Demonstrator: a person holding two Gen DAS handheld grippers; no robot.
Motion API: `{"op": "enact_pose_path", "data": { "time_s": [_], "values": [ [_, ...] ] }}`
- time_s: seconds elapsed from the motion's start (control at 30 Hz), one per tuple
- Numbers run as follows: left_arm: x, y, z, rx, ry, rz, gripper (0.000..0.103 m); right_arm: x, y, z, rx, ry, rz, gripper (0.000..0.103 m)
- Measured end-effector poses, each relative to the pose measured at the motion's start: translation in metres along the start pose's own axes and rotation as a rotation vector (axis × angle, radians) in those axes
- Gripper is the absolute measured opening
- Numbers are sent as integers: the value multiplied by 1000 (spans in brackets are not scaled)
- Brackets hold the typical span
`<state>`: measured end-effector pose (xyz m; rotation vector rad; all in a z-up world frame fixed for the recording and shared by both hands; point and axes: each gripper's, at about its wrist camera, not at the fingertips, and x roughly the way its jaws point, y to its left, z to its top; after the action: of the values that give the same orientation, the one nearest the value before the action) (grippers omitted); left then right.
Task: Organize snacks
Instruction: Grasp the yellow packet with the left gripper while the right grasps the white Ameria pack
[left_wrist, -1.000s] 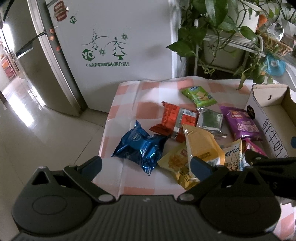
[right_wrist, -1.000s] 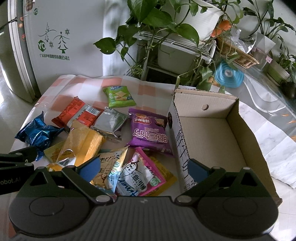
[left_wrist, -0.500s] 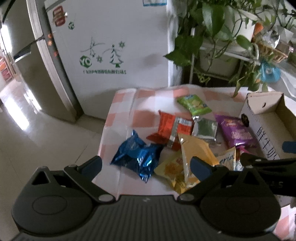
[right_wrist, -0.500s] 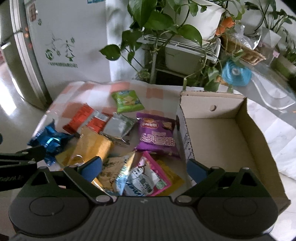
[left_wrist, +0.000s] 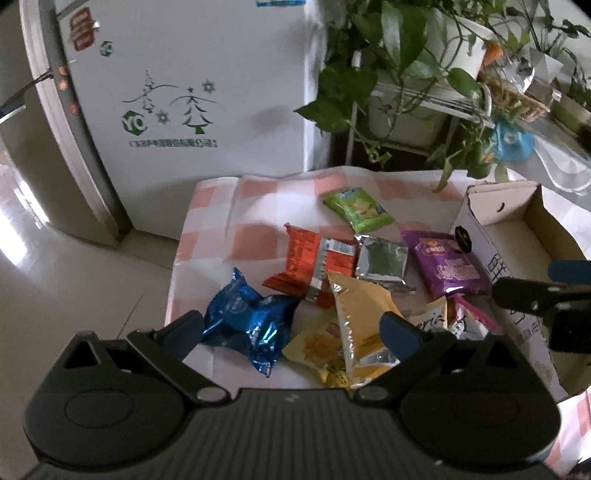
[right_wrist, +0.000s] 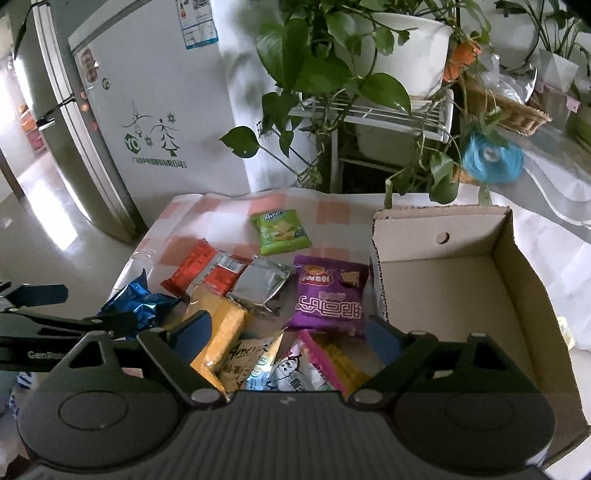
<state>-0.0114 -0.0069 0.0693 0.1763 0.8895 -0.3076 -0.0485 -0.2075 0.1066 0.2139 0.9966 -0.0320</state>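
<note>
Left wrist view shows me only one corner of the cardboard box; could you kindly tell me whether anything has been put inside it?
Observer: Nothing. In the right wrist view the cardboard box shows a bare floor, with no snacks in it.
Operator: Thank you. What lies beside its near wall, below the purple packet?
Observer: A pink-edged white packet, and partly under it a yellow packet that your view hides.
</note>
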Motion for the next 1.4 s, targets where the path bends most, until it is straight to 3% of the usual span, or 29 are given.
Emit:
{"op": "enact_pose_path", "data": {
  "time_s": [0.33,0.5,0.67,0.77,1.0,1.17,1.4],
  "values": [
    [21,-26,3,99,11,-88,100,13,-12,-3,27,60,27,84],
    [41,-39,-6,156,21,-94,98,17,-16,-7,10,76,30,81],
    [53,-45,-11,161,26,-105,94,24,-17,-14,-13,104,81,70],
    [59,-50,-14,186,29,-106,85,28,-16,-17,-30,111,127,60],
    [62,-33,-16,110,34,-154,44,37,-13,-23,-36,128,179,44],
    [48,-20,-20,111,-2,-136,36,43,-5,-21,-45,128,202,32],
    [32,7,-30,78,-14,-124,27,59,8,-24,-71,153,211,29]
  ]
}}
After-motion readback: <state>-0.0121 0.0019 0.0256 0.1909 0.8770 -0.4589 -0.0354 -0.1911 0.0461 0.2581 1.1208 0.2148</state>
